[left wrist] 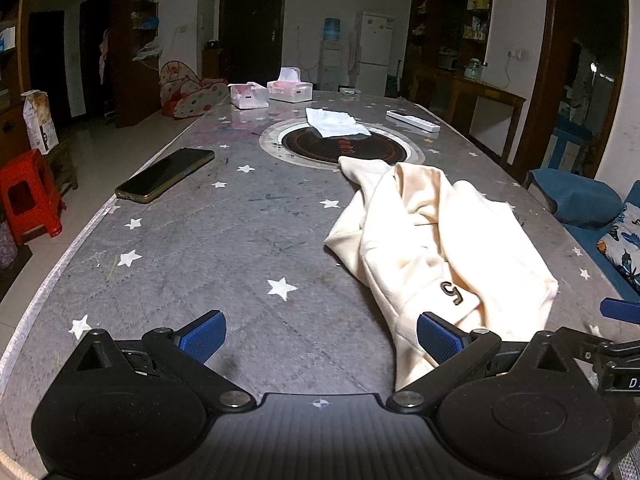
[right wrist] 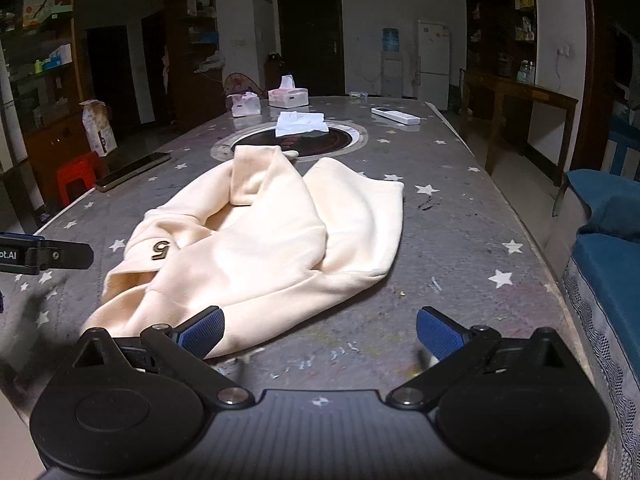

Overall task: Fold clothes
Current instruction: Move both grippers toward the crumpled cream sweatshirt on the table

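A cream garment point(right wrist: 272, 240) with a dark "5" mark lies crumpled on the grey star-patterned table point(right wrist: 460, 248). It also shows in the left wrist view point(left wrist: 436, 248), at the right. My left gripper point(left wrist: 320, 336) is open and empty over the table, its right finger point(left wrist: 438, 338) at the garment's near edge. My right gripper point(right wrist: 320, 332) is open and empty, its left finger point(right wrist: 202, 332) over the garment's near hem. Part of the left gripper point(right wrist: 44, 254) shows at the left edge of the right wrist view.
A phone point(left wrist: 166, 174) lies near the table's left edge. A white cloth point(left wrist: 336, 122) lies on a round inset hob. Tissue boxes point(left wrist: 290, 88) and a white remote point(left wrist: 412, 120) sit at the far end. A blue sofa point(right wrist: 608, 264) is at right, a red stool point(left wrist: 28, 196) at left.
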A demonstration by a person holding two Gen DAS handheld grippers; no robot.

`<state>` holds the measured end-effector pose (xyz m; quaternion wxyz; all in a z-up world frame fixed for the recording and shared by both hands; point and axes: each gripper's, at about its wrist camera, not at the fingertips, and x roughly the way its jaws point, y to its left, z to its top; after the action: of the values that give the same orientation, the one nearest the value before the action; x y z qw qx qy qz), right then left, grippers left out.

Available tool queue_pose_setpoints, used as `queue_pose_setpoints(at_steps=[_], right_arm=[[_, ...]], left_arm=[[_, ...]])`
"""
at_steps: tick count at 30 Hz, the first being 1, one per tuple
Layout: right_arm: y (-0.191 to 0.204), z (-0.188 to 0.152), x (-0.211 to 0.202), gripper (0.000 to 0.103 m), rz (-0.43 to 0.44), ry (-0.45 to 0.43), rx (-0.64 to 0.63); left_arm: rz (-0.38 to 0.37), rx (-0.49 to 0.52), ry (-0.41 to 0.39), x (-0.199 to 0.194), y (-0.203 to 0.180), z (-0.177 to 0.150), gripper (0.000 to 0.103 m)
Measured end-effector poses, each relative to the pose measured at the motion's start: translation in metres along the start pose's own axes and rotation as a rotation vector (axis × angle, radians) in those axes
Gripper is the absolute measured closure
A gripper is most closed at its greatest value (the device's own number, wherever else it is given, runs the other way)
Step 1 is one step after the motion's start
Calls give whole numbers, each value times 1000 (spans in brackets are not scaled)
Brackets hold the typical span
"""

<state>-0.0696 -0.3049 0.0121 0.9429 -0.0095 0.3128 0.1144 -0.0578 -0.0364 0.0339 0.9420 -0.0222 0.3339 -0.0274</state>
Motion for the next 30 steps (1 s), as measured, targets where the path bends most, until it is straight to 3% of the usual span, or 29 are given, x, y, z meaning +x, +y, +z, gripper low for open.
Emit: queue_pose_setpoints(at_steps=[30], right_arm=[[12, 4, 8, 0, 45, 29, 14]], left_arm=[[-29, -7, 46, 8, -11, 8, 0]])
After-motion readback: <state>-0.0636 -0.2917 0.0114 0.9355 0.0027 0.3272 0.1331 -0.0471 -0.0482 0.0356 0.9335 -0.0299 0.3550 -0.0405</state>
